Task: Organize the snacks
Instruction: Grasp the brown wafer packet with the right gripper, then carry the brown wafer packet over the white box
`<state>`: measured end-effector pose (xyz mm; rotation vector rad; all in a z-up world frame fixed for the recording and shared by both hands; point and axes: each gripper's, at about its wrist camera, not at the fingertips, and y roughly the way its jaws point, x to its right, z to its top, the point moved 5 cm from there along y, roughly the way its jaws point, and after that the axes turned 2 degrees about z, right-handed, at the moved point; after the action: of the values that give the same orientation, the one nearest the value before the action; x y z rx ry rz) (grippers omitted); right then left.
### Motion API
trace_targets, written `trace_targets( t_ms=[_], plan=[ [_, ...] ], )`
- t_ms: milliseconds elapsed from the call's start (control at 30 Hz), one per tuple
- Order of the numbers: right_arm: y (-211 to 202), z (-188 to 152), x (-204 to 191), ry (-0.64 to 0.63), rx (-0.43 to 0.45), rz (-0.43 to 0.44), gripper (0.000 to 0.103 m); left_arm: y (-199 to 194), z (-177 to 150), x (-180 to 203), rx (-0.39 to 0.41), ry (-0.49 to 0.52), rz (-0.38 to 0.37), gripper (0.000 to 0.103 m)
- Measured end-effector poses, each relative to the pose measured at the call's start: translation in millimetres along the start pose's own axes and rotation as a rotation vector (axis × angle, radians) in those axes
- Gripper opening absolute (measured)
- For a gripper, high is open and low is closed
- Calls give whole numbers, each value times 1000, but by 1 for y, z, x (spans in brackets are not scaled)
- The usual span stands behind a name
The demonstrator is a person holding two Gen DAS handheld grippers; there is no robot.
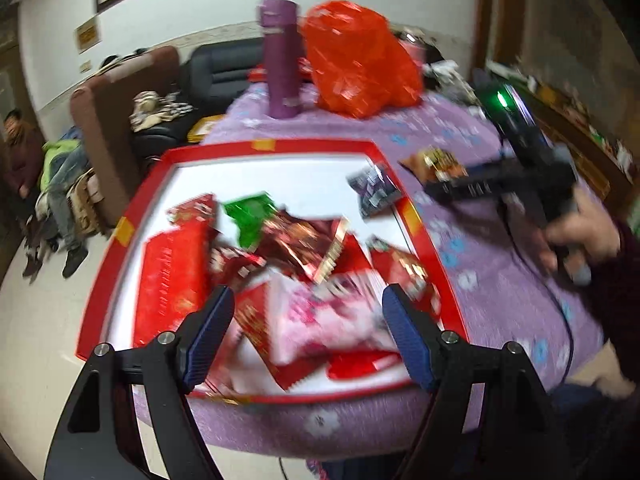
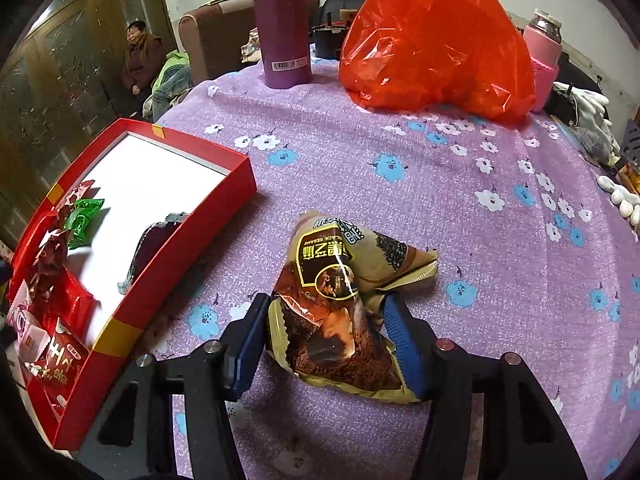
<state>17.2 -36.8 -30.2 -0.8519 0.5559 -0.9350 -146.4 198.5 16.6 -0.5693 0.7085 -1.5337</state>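
Observation:
A red box [image 1: 276, 145] with a white floor holds several snack packets: red ones, a green one [image 1: 250, 216], a pink one [image 1: 320, 320] and a dark purple one [image 1: 374, 190]. My left gripper [image 1: 308, 316] is open and empty, above the box's near end. My right gripper [image 2: 326, 332] is shut on a brown and gold black-sesame packet [image 2: 344, 292], crumpled between the jaws over the purple cloth, right of the box [image 2: 192, 236]. The packet also shows in the left wrist view [image 1: 436, 162].
A round table with a purple flowered cloth [image 2: 400, 160]. At the back stand a purple flask [image 2: 280, 20], a red plastic bag [image 2: 432, 40] and a pink bottle [image 2: 542, 60]. White items lie at the right edge [image 2: 624, 200]. People sit beyond the table [image 2: 140, 56].

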Motion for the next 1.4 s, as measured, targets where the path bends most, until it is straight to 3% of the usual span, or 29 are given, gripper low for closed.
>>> trace_targets(
  t_ms=[100,200,333,367,400,433,467,533,733,800,867,900,1000,1100,1267,1400],
  plan=[
    [-3,-2,1,7,15,12,58,9,-4,4,-32,11,11,77],
    [-11,-2,-2,28,25,101,55,19,-4,-3,-58,-34,32,77],
    [-27,2,-8,48,69,175,49,20,1,-14,-32,-103,16,77],
    [-32,4,-9,51,85,185,38,21,1,-17,-31,-119,14,77],
    [-39,7,-10,62,101,211,36,24,2,-20,-30,-140,5,77],
    [-43,9,-10,73,112,231,21,25,3,-21,-26,-148,2,77],
    [-48,11,-12,81,118,264,16,29,5,-21,-28,-152,-2,77],
    [-51,15,-18,79,116,287,16,37,8,-18,-32,-140,-1,77],
    [-43,15,-17,82,101,233,20,40,14,-11,-29,-119,-33,77],
    [-39,13,-11,84,72,249,34,34,12,-18,-14,-131,-34,77],
    [-37,10,-14,47,41,260,73,24,11,-27,9,-151,-36,77],
    [-35,9,-17,20,28,251,78,19,11,-33,20,-166,-33,77],
    [-26,6,-34,-94,8,185,77,6,13,-47,45,-197,-21,77],
    [-2,1,-43,-155,-59,48,72,-6,13,-56,72,-211,-17,77],
    [-6,1,-36,-92,-20,47,51,-10,12,-57,83,-221,-40,77],
    [-12,1,-22,17,-14,107,49,-5,14,-40,78,-199,-85,77]
  ],
)
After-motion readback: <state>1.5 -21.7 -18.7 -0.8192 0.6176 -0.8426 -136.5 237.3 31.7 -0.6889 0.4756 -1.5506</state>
